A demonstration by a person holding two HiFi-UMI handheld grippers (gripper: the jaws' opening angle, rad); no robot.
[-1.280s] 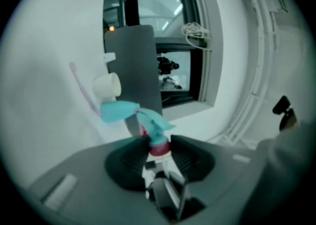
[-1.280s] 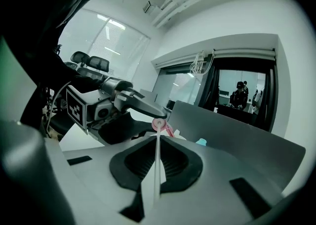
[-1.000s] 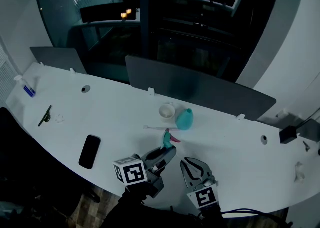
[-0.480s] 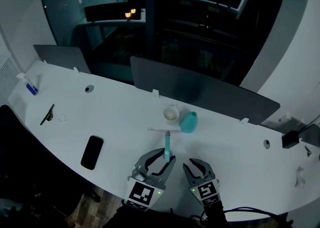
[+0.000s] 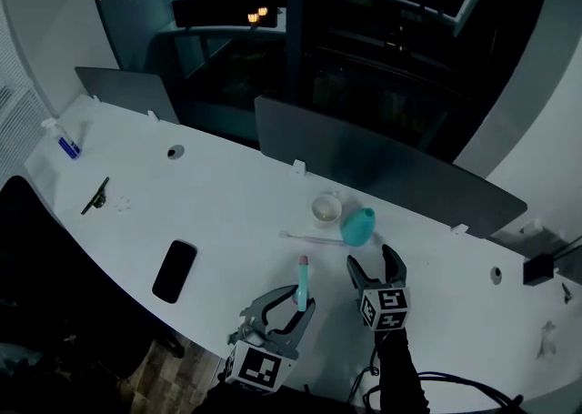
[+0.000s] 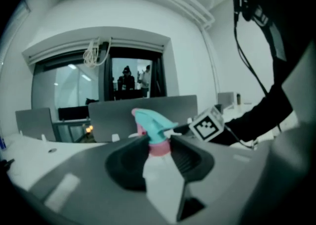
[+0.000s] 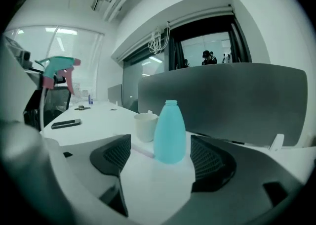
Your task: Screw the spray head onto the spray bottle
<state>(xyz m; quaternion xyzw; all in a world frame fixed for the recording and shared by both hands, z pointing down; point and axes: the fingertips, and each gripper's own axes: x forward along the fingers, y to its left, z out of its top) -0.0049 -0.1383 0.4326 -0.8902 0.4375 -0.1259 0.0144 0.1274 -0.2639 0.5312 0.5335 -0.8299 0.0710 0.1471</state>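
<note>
The teal spray bottle [image 5: 359, 226] stands uncapped on the white desk [image 5: 227, 198], and it is centred in the right gripper view as the bottle [image 7: 170, 132]. My right gripper [image 5: 373, 262] sits just short of it; its jaws have just been opening, stand wide and touch nothing. In its own view the right gripper [image 7: 160, 157] frames the bottle's base. My left gripper [image 5: 296, 298] is shut on the spray head [image 5: 302, 277], held upright above the desk's near edge. The left gripper [image 6: 159, 150] clamps the spray head [image 6: 150, 130] at its pink collar.
A white cup [image 5: 326, 210] stands just left of the bottle, with a thin white tube [image 5: 309, 238] lying in front of it. A black phone [image 5: 175, 270] lies to the left. A grey divider panel [image 5: 382, 166] runs behind. A small bottle [image 5: 68, 144] stands far left.
The right gripper has moved forward to the bottle and its jaws have opened wide. The left gripper has rolled, and the spray head now stands upright.
</note>
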